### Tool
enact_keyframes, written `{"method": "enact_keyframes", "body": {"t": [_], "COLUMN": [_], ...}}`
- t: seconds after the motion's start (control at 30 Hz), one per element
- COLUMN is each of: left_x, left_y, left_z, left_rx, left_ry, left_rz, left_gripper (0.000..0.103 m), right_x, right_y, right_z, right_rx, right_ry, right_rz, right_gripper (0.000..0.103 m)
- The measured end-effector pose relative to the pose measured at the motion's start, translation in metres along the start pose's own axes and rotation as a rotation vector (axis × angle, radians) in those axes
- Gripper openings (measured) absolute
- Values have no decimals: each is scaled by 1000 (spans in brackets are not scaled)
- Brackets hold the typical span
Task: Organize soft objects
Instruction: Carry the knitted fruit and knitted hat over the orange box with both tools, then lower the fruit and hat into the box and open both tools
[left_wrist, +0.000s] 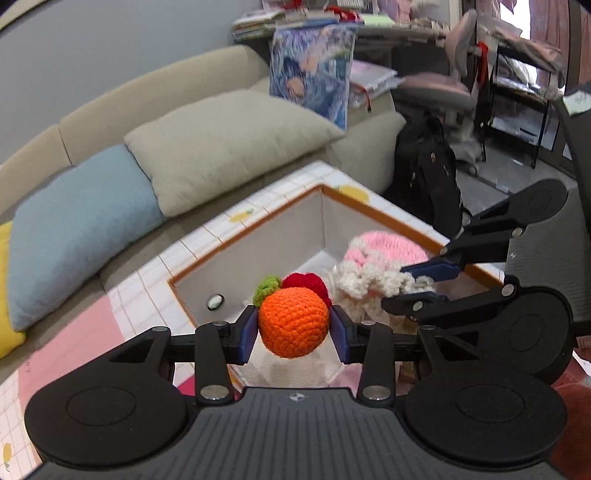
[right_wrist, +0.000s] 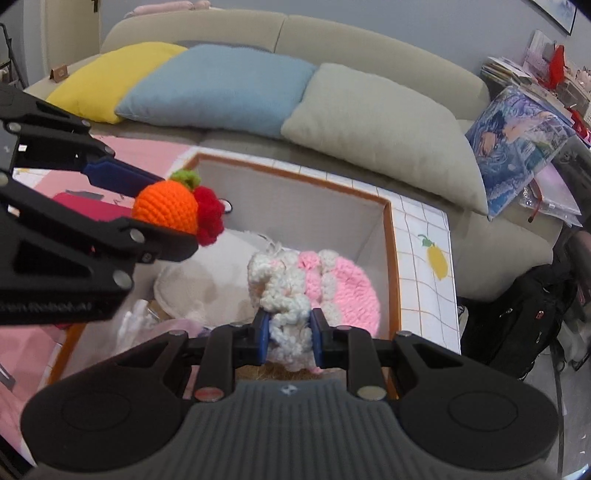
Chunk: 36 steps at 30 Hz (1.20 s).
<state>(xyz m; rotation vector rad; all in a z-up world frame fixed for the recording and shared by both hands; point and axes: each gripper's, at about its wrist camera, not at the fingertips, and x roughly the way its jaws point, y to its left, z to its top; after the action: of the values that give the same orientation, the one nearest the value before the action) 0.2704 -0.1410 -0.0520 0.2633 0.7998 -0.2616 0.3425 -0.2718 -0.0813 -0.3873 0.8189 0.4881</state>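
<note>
My left gripper (left_wrist: 294, 332) is shut on an orange crocheted fruit (left_wrist: 293, 322) with a green tuft and a red crocheted piece attached, held above the open storage box (left_wrist: 236, 236). It also shows in the right wrist view (right_wrist: 166, 208). My right gripper (right_wrist: 290, 336) is shut on the white frilly edge of a pink and white knitted hat (right_wrist: 325, 288), held inside the box; the hat also shows in the left wrist view (left_wrist: 384, 258). The box (right_wrist: 421, 236) has a white tiled pattern with lemons and an orange rim.
Other pale soft items (right_wrist: 195, 280) lie at the box bottom. A beige sofa with a yellow cushion (right_wrist: 110, 77), a blue cushion (right_wrist: 218, 88) and a beige cushion (right_wrist: 384, 133) stands behind. A black backpack (right_wrist: 524, 317) sits at the right. A pink mat (left_wrist: 74, 343) lies under the box.
</note>
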Motion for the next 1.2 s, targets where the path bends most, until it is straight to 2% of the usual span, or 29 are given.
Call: {"method": "enact_keyframes", "body": {"t": [0.3,0.53,0.67,0.77,0.83,1.03,1.2], "left_x": [33,44,41,37,30,-1,-37], "left_y": [1,5,12,17,20,31,45], "left_z": [-4,-4,-5,-1,1,10,15], "left_rx": [-10,-29,-63,-82,-93,-82,-126], "left_ry": [110,158,156,148,127,55,-34], "left_rz": [-4,16,17,17,6,-14,-4], "left_gripper": [47,48,53,63,67,77,81], "right_x": [18,29,25,19,14,-13,-43], "right_y": [7,14,15,18,20,20,21], "right_z": [-1,0,3,5,7,18,29], "right_rx": [-77,-115,-125,-168,-187,-191,-158], "right_ry": [39,62,62,61,61,39,13], "right_rz": [-12,-16,-8,-13,-20,-26,-44], "right_gripper": [24,27,31,43,56,77,88]}}
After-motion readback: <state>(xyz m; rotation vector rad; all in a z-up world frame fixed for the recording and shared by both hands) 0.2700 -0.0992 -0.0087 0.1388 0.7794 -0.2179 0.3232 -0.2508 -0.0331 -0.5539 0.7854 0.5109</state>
